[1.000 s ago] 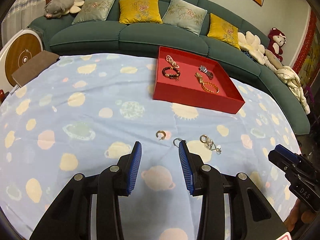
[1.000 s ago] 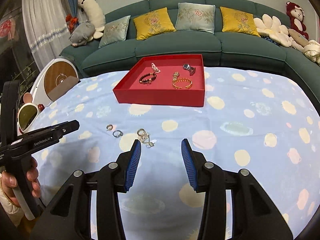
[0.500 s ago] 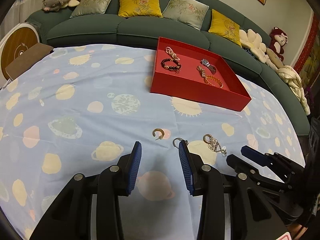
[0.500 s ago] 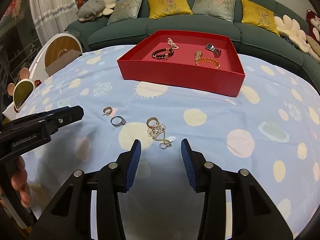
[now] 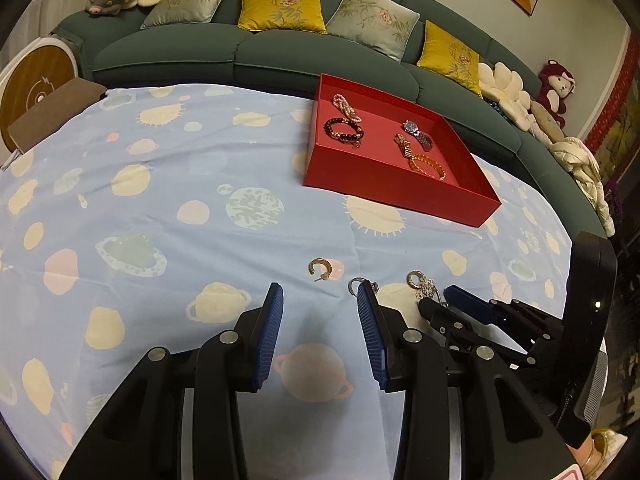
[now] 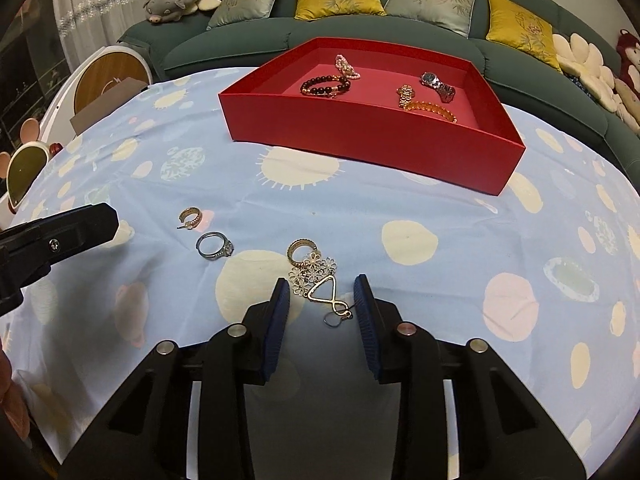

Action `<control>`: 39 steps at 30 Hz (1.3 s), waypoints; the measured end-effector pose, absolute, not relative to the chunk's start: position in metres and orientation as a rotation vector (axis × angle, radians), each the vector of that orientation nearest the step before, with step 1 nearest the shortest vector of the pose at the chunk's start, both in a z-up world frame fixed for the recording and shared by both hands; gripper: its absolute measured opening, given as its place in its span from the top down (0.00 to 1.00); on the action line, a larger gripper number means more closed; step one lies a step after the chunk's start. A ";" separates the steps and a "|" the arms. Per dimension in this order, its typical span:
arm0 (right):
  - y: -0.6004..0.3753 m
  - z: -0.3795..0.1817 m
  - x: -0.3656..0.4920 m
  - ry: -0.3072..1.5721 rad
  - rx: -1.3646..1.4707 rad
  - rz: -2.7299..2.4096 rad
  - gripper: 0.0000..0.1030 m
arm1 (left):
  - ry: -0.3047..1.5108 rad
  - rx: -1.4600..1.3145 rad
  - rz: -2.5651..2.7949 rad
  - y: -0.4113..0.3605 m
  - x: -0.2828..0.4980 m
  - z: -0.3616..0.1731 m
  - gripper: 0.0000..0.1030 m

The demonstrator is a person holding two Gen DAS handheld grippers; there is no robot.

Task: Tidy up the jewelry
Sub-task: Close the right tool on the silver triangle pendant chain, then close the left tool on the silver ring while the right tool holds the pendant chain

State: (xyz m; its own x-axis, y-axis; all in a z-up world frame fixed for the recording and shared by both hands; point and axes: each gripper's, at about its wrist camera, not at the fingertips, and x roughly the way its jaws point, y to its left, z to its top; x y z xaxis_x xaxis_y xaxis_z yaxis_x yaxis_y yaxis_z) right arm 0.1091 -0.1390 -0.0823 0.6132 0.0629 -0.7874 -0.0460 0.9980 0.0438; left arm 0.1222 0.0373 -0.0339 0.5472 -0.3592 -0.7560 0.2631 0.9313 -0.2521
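Observation:
A red tray holds bracelets and watches. On the blue planet-print cloth lie a gold hoop earring, a silver ring, and a gold ring with a flower-and-loop pendant. My right gripper is open, low over the cloth, its blue pads on either side of the pendant's lower end. My left gripper is open, just short of the hoop earring, its right pad beside the silver ring.
A green sofa with cushions and plush toys curves behind the table. A round white-and-wood device and a brown box stand at the left. The right gripper also shows in the left wrist view.
My right gripper has moved forward and down until its pads flank the pendant. My left gripper has come slightly closer to the earring and ring. Both stayed open.

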 end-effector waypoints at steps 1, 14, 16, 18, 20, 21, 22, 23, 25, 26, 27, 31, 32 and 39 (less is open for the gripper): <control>-0.140 -0.082 0.109 0.911 0.021 0.060 0.76 | 0.922 -0.112 -0.372 0.037 0.122 -0.034 0.65; -0.163 -0.065 0.088 0.884 0.066 0.057 0.94 | 0.992 -0.034 -0.439 -0.005 0.134 -0.066 0.64; -0.167 -0.062 0.084 0.875 0.071 0.059 0.94 | 0.998 -0.025 -0.438 -0.010 0.136 -0.071 0.64; -0.171 -0.059 0.080 0.871 0.078 0.061 0.94 | 0.989 -0.020 -0.437 -0.014 0.138 -0.073 0.64; -0.173 -0.058 0.077 0.870 0.084 0.061 0.94 | 0.974 -0.008 -0.438 -0.018 0.139 -0.074 0.64; -0.175 -0.058 0.076 0.871 0.087 0.062 0.94 | 0.967 -0.004 -0.437 -0.019 0.139 -0.074 0.64; -0.176 -0.058 0.075 0.870 0.092 0.062 0.94 | 0.958 -0.004 -0.436 -0.020 0.139 -0.074 0.64; -0.177 -0.058 0.074 0.869 0.094 0.063 0.94 | 0.953 -0.004 -0.438 -0.020 0.140 -0.074 0.64; -0.178 -0.057 0.073 0.867 0.095 0.065 0.94 | 0.942 0.001 -0.439 -0.021 0.140 -0.075 0.65; -0.178 -0.056 0.072 0.866 0.097 0.066 0.94 | 0.936 0.008 -0.440 -0.022 0.139 -0.075 0.69; -0.179 -0.055 0.071 0.863 0.098 0.065 0.94 | 0.933 0.014 -0.438 -0.022 0.139 -0.075 0.76; -0.183 -0.052 0.069 0.852 0.108 0.059 0.94 | 0.917 0.032 -0.439 -0.023 0.138 -0.076 0.91; -0.184 -0.051 0.068 0.849 0.111 0.056 0.94 | 0.916 0.033 -0.438 -0.023 0.137 -0.076 0.93; -0.187 -0.048 0.068 0.839 0.122 0.053 0.94 | 0.912 0.006 -0.455 -0.020 0.137 -0.071 0.96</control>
